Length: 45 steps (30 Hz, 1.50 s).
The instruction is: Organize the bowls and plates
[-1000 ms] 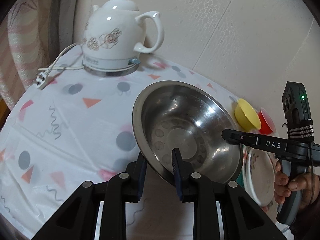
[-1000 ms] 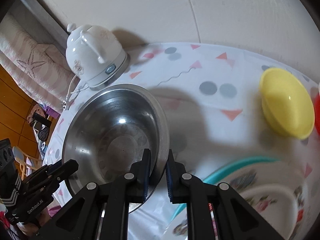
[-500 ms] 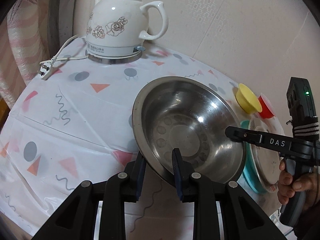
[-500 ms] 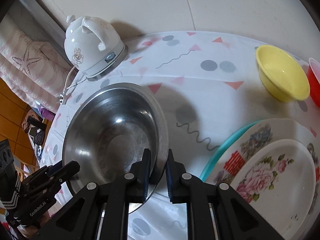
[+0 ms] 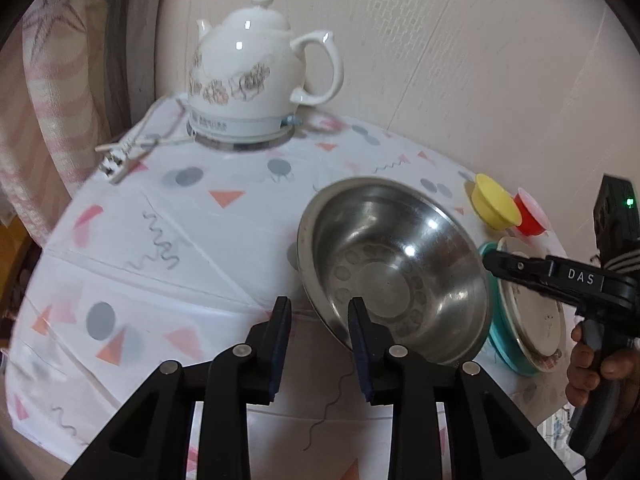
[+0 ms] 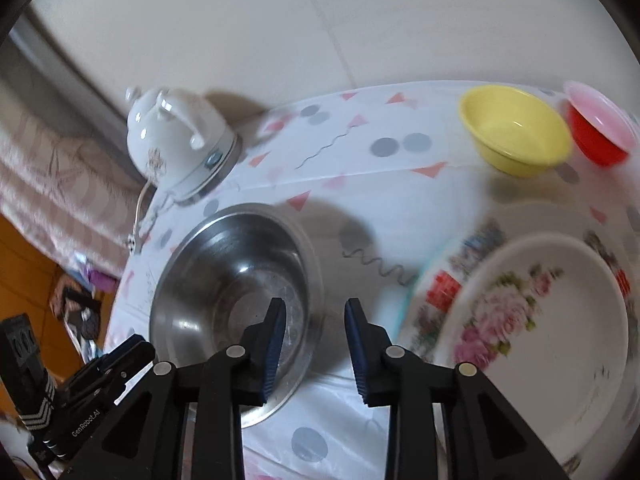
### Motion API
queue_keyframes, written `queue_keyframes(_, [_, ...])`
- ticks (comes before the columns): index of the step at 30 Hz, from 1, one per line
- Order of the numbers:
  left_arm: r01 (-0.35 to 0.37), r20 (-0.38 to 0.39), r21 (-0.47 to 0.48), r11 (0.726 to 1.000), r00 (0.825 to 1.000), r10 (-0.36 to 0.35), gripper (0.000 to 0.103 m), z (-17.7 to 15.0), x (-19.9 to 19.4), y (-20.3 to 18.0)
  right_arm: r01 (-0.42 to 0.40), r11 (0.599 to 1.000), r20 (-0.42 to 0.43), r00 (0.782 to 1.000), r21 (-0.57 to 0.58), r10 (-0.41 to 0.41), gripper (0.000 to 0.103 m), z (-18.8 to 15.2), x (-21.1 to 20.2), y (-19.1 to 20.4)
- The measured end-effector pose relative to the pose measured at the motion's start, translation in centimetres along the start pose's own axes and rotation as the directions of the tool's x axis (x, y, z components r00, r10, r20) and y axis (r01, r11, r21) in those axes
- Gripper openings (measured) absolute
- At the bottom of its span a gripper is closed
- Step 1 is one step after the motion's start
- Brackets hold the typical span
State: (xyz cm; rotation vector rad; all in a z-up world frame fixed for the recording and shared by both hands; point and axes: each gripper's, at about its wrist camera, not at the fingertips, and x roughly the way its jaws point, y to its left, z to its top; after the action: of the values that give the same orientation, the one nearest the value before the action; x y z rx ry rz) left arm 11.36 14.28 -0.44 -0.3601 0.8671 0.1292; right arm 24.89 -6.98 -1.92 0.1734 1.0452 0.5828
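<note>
Both grippers have just let go of the steel bowl [image 5: 394,270], which now sits on the patterned tablecloth [image 5: 192,240]. The left gripper [image 5: 318,342] has its jaws apart, having just been opening; the bowl's near rim lies between its fingers, but the pads no longer press on it. To its right, past the bowl, stands the stack of plates [image 5: 528,320] on a teal one, with the yellow bowl [image 5: 494,206] and red bowl [image 5: 530,214] beyond. The right gripper [image 6: 314,346] has likewise just been opening: its jaws stand clear, the left finger over the bowl's inside, the right one outside the rim. The floral plates [image 6: 532,320] lie just right of this gripper, the small bowls ahead to the right.

A second ago both grippers were clamped on the rim; half a second ago too. The bowl now looks set down beside the plate stack, so this placing seems done, and the small bowls likely remain to be sorted
</note>
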Motion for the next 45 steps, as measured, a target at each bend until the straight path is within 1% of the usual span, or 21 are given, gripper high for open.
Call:
queue_keyframes(3, [0.012,0.025,0.032,0.999,1.000,-0.012,0.030,0.3,-1.0,-0.4,0.012,0.999,0.041,0.999,0.044,-0.014,0.030,-1.0,-1.5,-0.7])
queue_keyframes(6, [0.035,0.035,0.073,0.997,0.999,-0.037,0.030,0.6,-1.6,-1.1,0.017,0.996,0.083,0.996,0.090,-0.025,0.030,-1.9,-3.2,-1.5])
queue_keyframes(8, [0.058,0.036,0.094,0.994,0.997,-0.061,0.030,0.6,-1.8,-1.6,0.044,0.993,0.109,0.992,0.113,-0.057,0.030,-2.5,-4.2,-1.9])
queue_keyframes(10, [0.071,0.031,0.120,0.990,0.997,-0.075,0.030,0.6,-1.8,-2.3,0.058,0.989,0.124,0.989,0.133,-0.075,0.031,-3.1,-5.0,-2.3])
queue_keyframes(16, [0.155,-0.001,0.196,0.968,0.988,-0.158,0.030,0.3,-1.6,-5.1,0.112,0.976,0.157,0.977,0.189,-0.142,0.029,-5.1,-7.6,-3.5])
queue_keyframes(19, [0.180,-0.018,0.222,0.958,0.983,-0.180,0.030,0.3,-1.3,-6.8,0.124,0.969,0.165,0.973,0.214,-0.161,0.029,-5.7,-8.7,-4.6])
queue_keyframes(22, [0.187,-0.020,0.246,0.951,0.982,-0.188,0.030,0.4,-1.1,-8.5,0.127,0.963,0.178,0.969,0.236,-0.172,0.029,-5.8,-9.5,-5.8])
queue_keyframes(24, [0.180,-0.022,0.259,0.949,0.983,-0.180,0.030,0.6,-0.7,-9.7,0.120,0.962,0.186,0.968,0.246,-0.168,0.029,-5.2,-9.8,-6.9])
queue_keyframes(27, [0.169,-0.025,0.270,0.948,0.985,-0.169,0.030,1.3,0.0,-11.6,0.110,0.964,0.191,0.969,0.243,-0.158,0.025,-4.1,-9.8,-8.2])
queue_keyframes(29, [0.162,-0.027,0.276,0.947,0.987,-0.161,0.032,1.7,0.6,-12.6,0.100,0.964,0.191,0.970,0.248,-0.150,0.018,-3.3,-9.7,-9.3])
queue_keyframes(31, [0.157,-0.032,0.275,0.949,0.987,-0.155,0.033,2.2,1.4,-13.9,0.085,0.965,0.192,0.972,0.246,-0.135,0.016,-2.2,-9.6,-10.6])
queue_keyframes(38, [0.153,-0.033,0.262,0.953,0.988,-0.150,0.033,4.9,3.8,-18.0,0.057,0.963,0.177,0.979,0.265,-0.106,0.016,1.3,-9.3,-15.0])
queue_keyframes(42, [0.166,-0.061,0.231,0.959,0.986,-0.156,0.033,6.6,6.0,-20.1,0.054,0.960,0.160,0.982,0.274,-0.101,0.017,3.6,-8.6,-17.4])
queue_keyframes(45, [0.170,-0.090,0.200,0.965,0.984,-0.154,0.033,7.7,7.9,-21.0,0.034,0.962,0.149,0.986,0.270,-0.076,0.017,5.0,-7.7,-18.3])
